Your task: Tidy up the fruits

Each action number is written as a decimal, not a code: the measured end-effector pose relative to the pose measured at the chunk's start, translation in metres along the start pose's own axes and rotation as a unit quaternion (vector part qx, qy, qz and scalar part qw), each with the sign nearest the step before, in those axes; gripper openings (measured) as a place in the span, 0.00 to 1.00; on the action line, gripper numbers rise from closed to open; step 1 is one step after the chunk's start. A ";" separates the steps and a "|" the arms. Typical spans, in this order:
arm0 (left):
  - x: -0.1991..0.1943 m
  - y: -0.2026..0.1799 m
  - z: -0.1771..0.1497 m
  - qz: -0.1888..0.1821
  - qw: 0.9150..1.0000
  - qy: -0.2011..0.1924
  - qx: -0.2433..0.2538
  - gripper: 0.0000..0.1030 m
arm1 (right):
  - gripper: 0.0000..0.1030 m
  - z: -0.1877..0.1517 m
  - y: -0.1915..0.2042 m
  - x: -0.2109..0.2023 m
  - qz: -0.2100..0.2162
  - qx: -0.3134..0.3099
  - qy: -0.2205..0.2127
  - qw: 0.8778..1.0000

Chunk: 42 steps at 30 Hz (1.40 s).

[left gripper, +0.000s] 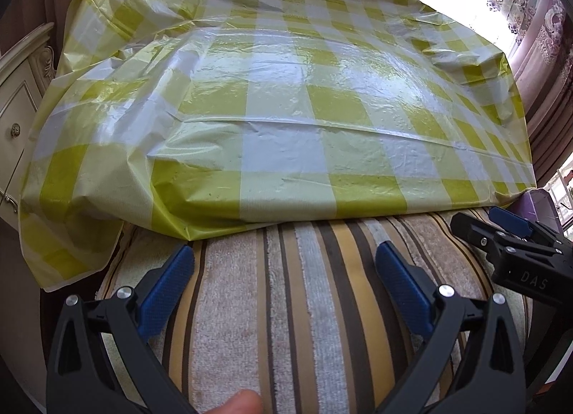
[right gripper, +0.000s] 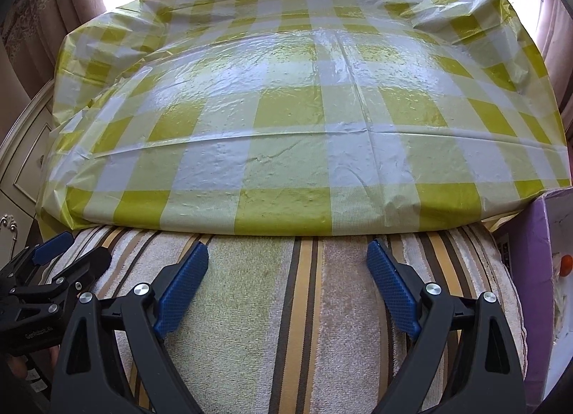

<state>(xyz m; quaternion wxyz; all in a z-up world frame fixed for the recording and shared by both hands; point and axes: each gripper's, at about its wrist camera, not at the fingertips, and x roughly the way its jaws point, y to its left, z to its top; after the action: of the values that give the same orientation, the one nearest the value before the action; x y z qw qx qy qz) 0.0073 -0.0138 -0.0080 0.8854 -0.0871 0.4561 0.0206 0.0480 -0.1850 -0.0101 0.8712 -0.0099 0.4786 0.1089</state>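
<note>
Hovering side by side, left hand-held gripper (left gripper: 284, 256) and right hand-held gripper (right gripper: 286, 258) both stand spread, empty, over striped brown towel (right gripper: 304, 306); yellow-white checked plastic cloth (right gripper: 304, 109) lies just ahead.

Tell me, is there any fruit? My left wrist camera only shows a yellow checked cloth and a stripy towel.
Observer: Maybe. The right wrist view shows a small orange round thing at its right edge; too little shows to name it.
Operator: Where is it?
Observer: Behind the wall of a purple box, on its pale inside.
Operator: Is the right gripper holding anything?
Observer: No. The right gripper is open, with only the striped towel below it.
</note>
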 end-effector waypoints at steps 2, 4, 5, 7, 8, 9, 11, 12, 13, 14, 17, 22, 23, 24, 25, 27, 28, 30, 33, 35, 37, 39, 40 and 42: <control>-0.001 -0.001 0.000 0.002 1.000 -0.001 0.001 0.99 | 0.85 0.000 -0.001 0.000 0.001 0.001 0.000 1.000; -0.001 -0.001 0.000 0.001 1.000 -0.001 0.001 0.99 | 0.85 0.000 -0.001 0.000 0.001 0.000 0.000 1.000; -0.002 -0.001 0.000 0.001 1.000 -0.002 0.001 0.99 | 0.85 0.000 0.000 0.000 0.001 0.000 0.000 1.000; -0.002 -0.001 -0.001 0.003 1.000 -0.003 0.000 0.99 | 0.85 0.000 0.000 0.000 0.002 0.000 0.000 1.000; -0.003 -0.002 -0.001 0.003 1.000 -0.003 0.001 0.99 | 0.85 0.000 0.000 0.000 0.002 0.000 0.000 1.000; -0.003 -0.002 -0.001 0.003 1.000 -0.004 0.000 0.99 | 0.85 0.000 0.000 0.000 0.002 0.000 0.000 1.000; -0.003 -0.002 -0.001 0.003 1.000 -0.005 0.000 0.99 | 0.85 0.000 0.000 0.000 0.002 0.000 0.000 1.000; -0.003 -0.002 -0.002 0.002 1.000 -0.006 -0.001 0.99 | 0.85 0.000 0.000 0.000 0.002 0.000 0.000 1.000; -0.003 -0.001 -0.002 0.001 1.000 -0.006 -0.001 0.99 | 0.85 0.000 0.000 0.000 0.002 0.000 0.000 1.000; -0.003 -0.001 -0.002 0.001 1.000 -0.006 -0.001 0.99 | 0.85 0.000 0.000 0.000 0.002 0.000 0.000 1.000; -0.003 -0.001 -0.002 0.002 1.000 -0.005 -0.001 0.99 | 0.85 0.000 0.000 0.000 0.002 -0.001 0.000 1.000; -0.003 -0.001 -0.002 0.003 1.000 -0.006 0.000 0.99 | 0.85 0.000 -0.001 0.000 0.002 0.000 0.000 1.000; -0.003 -0.001 -0.002 0.003 1.000 -0.006 0.000 0.99 | 0.85 0.000 -0.001 0.000 0.002 0.000 0.001 1.000; -0.002 -0.001 -0.002 0.002 1.000 -0.006 -0.001 0.99 | 0.85 0.000 0.000 0.000 0.001 0.000 0.001 1.000; -0.003 -0.001 -0.002 0.001 1.000 -0.006 -0.001 0.99 | 0.85 0.000 -0.001 0.000 0.001 0.000 0.000 1.000; -0.003 -0.002 -0.002 0.002 1.000 -0.006 0.001 0.99 | 0.85 -0.001 -0.001 0.000 0.001 0.000 0.001 1.000; -0.004 -0.003 -0.002 0.003 1.000 -0.007 0.003 0.99 | 0.85 -0.001 -0.001 0.000 0.001 0.001 0.001 1.000; -0.005 -0.006 -0.002 0.004 1.000 -0.009 0.008 0.98 | 0.85 -0.001 -0.001 0.000 0.002 0.001 0.001 1.000; -0.007 -0.011 -0.002 0.013 1.000 -0.013 0.018 0.98 | 0.85 -0.001 -0.001 0.000 0.002 0.001 0.001 1.000; -0.008 -0.014 -0.001 0.016 0.999 -0.015 0.024 0.99 | 0.85 -0.001 -0.001 0.000 0.002 0.000 0.001 1.000; -0.008 -0.015 0.000 0.019 0.999 -0.015 0.027 0.98 | 0.85 0.000 -0.001 0.000 0.002 0.001 0.001 1.000; -0.009 -0.016 0.002 0.021 0.999 -0.015 0.030 0.98 | 0.85 0.000 -0.001 0.000 0.003 0.002 0.001 1.000; -0.009 -0.018 0.003 0.022 0.999 -0.016 0.034 0.98 | 0.85 0.000 -0.001 0.000 0.003 0.003 0.001 1.000; -0.010 -0.020 0.005 0.022 0.999 -0.019 0.042 0.98 | 0.85 0.000 -0.002 0.000 0.004 0.003 0.001 1.000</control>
<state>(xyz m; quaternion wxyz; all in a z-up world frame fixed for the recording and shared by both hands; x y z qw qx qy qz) 0.0076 -0.0326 0.0061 0.8961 -0.0393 0.4415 0.0231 0.0484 -0.1868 -0.0100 0.8702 -0.0053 0.4801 0.1109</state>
